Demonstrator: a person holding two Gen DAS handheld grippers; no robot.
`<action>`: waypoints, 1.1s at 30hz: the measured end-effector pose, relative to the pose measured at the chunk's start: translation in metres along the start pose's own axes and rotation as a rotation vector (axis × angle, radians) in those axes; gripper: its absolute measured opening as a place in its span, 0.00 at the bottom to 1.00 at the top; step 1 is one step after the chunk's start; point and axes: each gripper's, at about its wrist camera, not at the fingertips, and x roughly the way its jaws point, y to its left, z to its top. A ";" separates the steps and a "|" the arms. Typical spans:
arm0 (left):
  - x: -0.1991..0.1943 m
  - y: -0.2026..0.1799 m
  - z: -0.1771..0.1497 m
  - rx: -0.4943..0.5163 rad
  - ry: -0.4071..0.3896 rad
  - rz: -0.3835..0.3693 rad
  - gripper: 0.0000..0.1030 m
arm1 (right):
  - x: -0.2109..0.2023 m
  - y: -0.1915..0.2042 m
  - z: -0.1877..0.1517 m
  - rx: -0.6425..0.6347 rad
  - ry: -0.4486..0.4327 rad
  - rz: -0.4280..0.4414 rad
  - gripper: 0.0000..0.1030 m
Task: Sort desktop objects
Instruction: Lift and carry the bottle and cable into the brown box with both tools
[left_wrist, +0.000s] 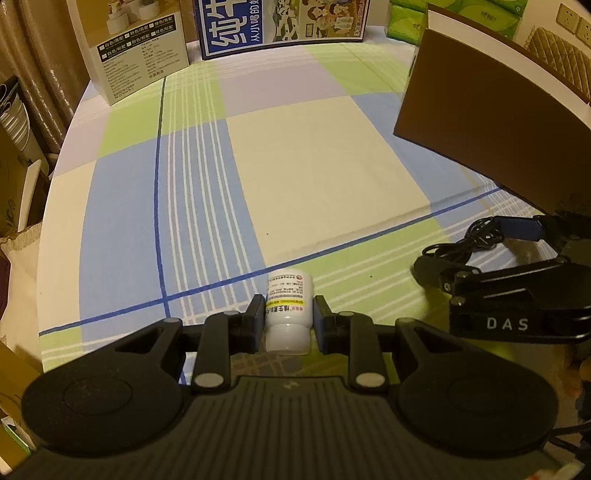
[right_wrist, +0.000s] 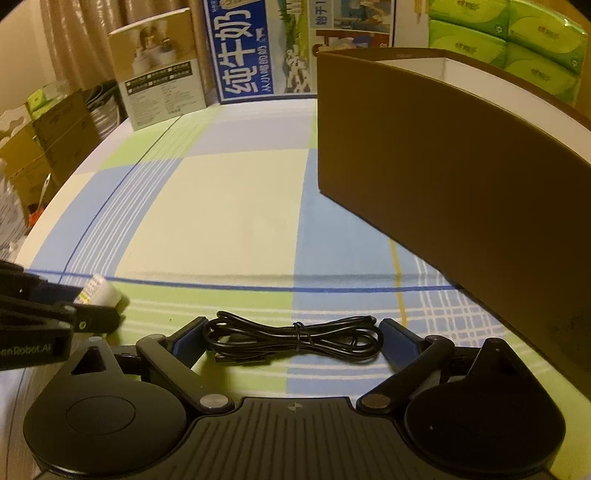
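Observation:
A small white medicine bottle (left_wrist: 289, 312) with a printed label lies between the fingers of my left gripper (left_wrist: 289, 321), which is shut on it low over the checked tablecloth; the bottle also shows in the right wrist view (right_wrist: 99, 292). A bundled black cable (right_wrist: 295, 338) lies on the cloth between the wide-open fingers of my right gripper (right_wrist: 293, 341), which do not press it. The cable and right gripper also show in the left wrist view (left_wrist: 469, 240). A brown open-top box (right_wrist: 443, 166) stands to the right.
A white product box (left_wrist: 136, 51), a blue milk carton box (left_wrist: 280, 26) and green tissue packs (right_wrist: 506, 40) stand along the table's far edge. Cardboard boxes (right_wrist: 44, 140) sit beyond the left edge. The tablecloth (left_wrist: 314, 155) spreads ahead of both grippers.

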 end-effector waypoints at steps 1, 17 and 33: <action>0.000 -0.001 0.000 0.002 0.003 -0.001 0.22 | -0.001 -0.001 0.000 -0.006 0.006 0.005 0.91; -0.015 -0.032 0.000 0.061 -0.001 -0.030 0.22 | -0.039 -0.035 -0.023 -0.059 0.075 0.063 0.91; -0.050 -0.091 0.007 0.142 -0.055 -0.142 0.22 | -0.120 -0.079 -0.031 -0.041 0.039 0.138 0.91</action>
